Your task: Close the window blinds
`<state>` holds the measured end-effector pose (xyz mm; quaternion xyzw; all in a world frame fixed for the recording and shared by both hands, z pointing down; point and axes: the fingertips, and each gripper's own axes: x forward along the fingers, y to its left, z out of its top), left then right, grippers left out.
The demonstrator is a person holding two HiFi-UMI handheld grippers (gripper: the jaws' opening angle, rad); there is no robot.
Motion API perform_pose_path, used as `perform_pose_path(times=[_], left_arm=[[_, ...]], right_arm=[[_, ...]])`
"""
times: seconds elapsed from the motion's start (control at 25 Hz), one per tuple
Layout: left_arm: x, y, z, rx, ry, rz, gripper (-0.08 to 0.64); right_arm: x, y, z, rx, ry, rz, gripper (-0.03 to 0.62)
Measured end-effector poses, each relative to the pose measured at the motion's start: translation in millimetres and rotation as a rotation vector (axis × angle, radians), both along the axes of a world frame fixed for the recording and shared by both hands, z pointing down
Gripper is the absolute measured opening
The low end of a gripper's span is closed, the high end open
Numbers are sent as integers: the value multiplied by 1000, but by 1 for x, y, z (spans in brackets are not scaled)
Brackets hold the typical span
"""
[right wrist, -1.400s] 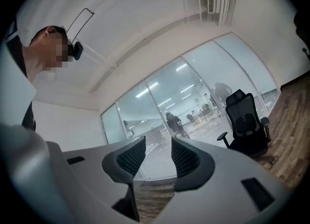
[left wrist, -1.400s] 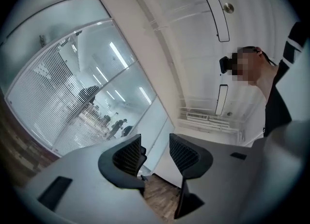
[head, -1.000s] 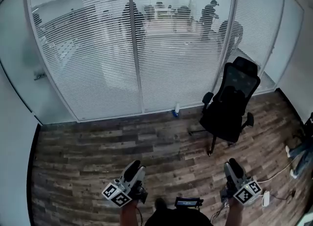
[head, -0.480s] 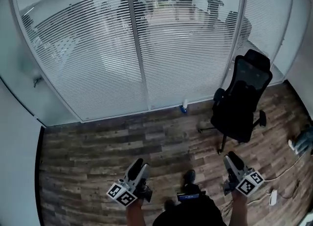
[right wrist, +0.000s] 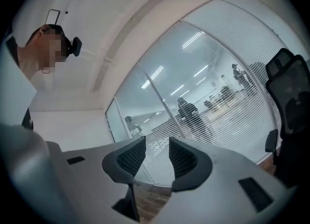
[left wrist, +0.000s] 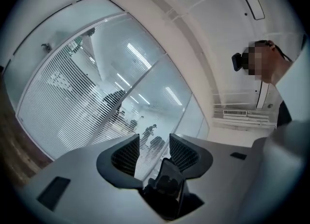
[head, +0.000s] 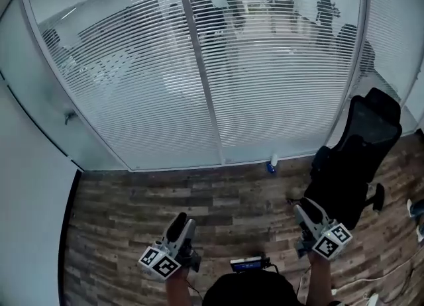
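Observation:
White horizontal blinds (head: 265, 86) hang behind a glass wall, their slats tilted open so that people in the room beyond show through. They also appear in the left gripper view as blinds (left wrist: 58, 97) and in the right gripper view as blinds (right wrist: 227, 121). My left gripper (head: 177, 222) is held low over the wooden floor, well short of the glass, open and holding nothing. My right gripper (head: 302, 208) is level with it at the right, also open and holding nothing. In both gripper views the jaws stand slightly apart, with only the blinds seen between them.
A black office chair (head: 358, 159) stands just ahead of my right gripper, close to the glass. A small bottle (head: 272, 163) sits on the floor at the foot of the glass. A metal mullion (head: 202, 79) splits the panes. Frosted glass with a handle (head: 68, 116) lies at the left.
The view has swung left and moved nearer the glass. The chair has slid to the right edge, now next to my right gripper. Both grippers stay low and open.

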<state>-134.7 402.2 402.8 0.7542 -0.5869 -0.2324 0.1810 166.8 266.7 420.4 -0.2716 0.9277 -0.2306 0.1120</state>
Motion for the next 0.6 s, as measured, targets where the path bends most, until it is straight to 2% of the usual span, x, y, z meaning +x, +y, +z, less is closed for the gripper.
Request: perform_pose_path(times=[0.16,0.4,0.52,0.6], left_arm=[[16,-52,0,-23,-25,11,198],[15,-130,10,-63,-20,3,199],[9,-179,12,-54,-44,7,201],[4,-215,13,-29,-33,34,202]], right_arm=[[9,-55,-1,6,-1,-5,152],[31,-100,21,-53,-13,71,152],[40,-126,23,-53,-8,124,152],[43,-148,22,-44,3,166,152]])
